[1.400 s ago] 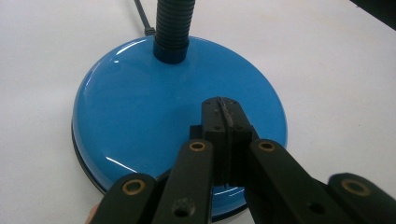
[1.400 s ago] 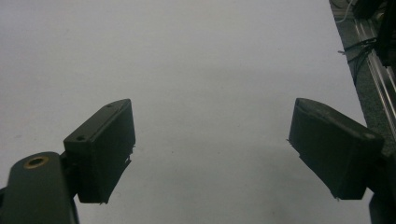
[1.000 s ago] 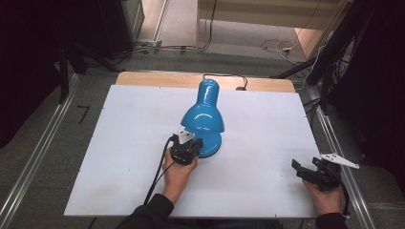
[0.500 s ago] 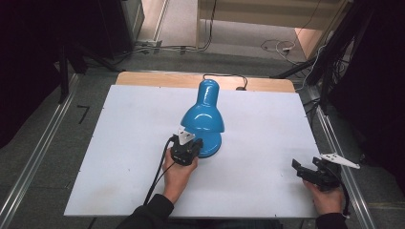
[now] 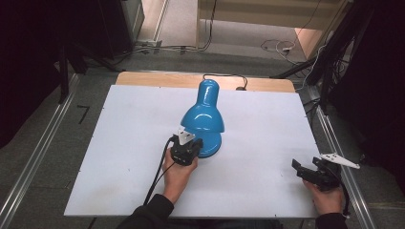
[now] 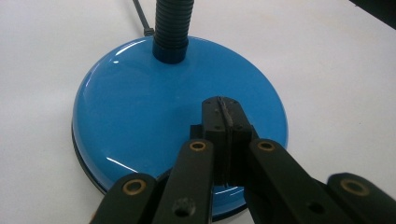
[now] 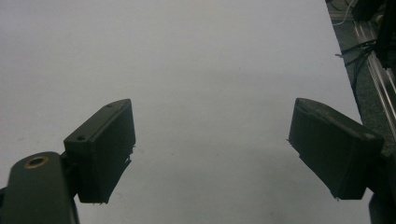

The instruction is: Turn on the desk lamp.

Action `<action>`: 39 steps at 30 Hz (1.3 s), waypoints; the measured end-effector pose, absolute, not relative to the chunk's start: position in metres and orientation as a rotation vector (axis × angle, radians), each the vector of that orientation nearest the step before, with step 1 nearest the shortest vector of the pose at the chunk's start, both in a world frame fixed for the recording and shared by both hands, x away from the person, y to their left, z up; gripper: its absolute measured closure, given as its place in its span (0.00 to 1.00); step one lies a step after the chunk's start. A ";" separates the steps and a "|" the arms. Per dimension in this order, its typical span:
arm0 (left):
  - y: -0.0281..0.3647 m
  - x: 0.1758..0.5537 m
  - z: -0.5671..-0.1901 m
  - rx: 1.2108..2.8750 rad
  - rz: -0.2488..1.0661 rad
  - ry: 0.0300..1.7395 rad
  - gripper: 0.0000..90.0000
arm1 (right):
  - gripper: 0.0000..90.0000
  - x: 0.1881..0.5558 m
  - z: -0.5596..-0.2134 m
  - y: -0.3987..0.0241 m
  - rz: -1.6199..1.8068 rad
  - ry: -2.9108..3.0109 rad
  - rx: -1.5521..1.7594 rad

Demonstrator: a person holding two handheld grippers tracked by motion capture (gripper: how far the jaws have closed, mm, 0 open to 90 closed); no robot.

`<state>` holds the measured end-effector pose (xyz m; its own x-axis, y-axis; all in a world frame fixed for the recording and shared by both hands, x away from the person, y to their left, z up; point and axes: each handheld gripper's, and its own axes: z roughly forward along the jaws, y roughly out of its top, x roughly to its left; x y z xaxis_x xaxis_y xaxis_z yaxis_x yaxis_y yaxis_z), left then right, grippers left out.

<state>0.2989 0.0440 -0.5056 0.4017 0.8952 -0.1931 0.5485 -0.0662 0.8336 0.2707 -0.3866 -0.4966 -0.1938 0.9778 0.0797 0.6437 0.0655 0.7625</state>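
1 blue desk lamp (image 5: 204, 119) stands near the middle of the white counter (image 5: 119, 157), slightly toward its far edge. Its long axis runs from the round base (image 6: 140, 116) at the near side up through the ribbed black neck (image 6: 172, 23) to the shade (image 5: 206, 107), whose narrow end points away from the person, toward the far edge, while the wide mouth faces down and toward the person over the base. A dark cord (image 5: 224, 77) leaves the lamp at the far edge of the counter.

The left gripper (image 5: 185, 149) sits at the near rim of the base. In the left gripper view its fingers (image 6: 215, 122) are pressed flat together, nothing between them, the tips resting on or just above the glossy top of the base (whether they actually touch it I cannot tell). The right gripper (image 5: 311, 169) is well apart from the lamp, near the counter's near right corner, with its 2 fingers (image 7: 105, 144) spread wide over bare counter, holding nothing.

Against the earlier frames nothing differs: lamp, both hands and both grippers lie in the same places and poses.

Count: 1 lamp, 2 grippers, 2 hands.
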 end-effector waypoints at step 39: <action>0.035 0.290 -0.507 1.783 0.502 1.208 1.00 | 0.15 0.270 -0.495 -0.385 0.955 1.886 1.599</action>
<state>0.2903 0.0353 -0.5072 0.4407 0.8858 -0.1457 0.5217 -0.1207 0.8446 0.2703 -0.3855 -0.4948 -0.1970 0.9776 0.0735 0.6379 0.0709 0.7669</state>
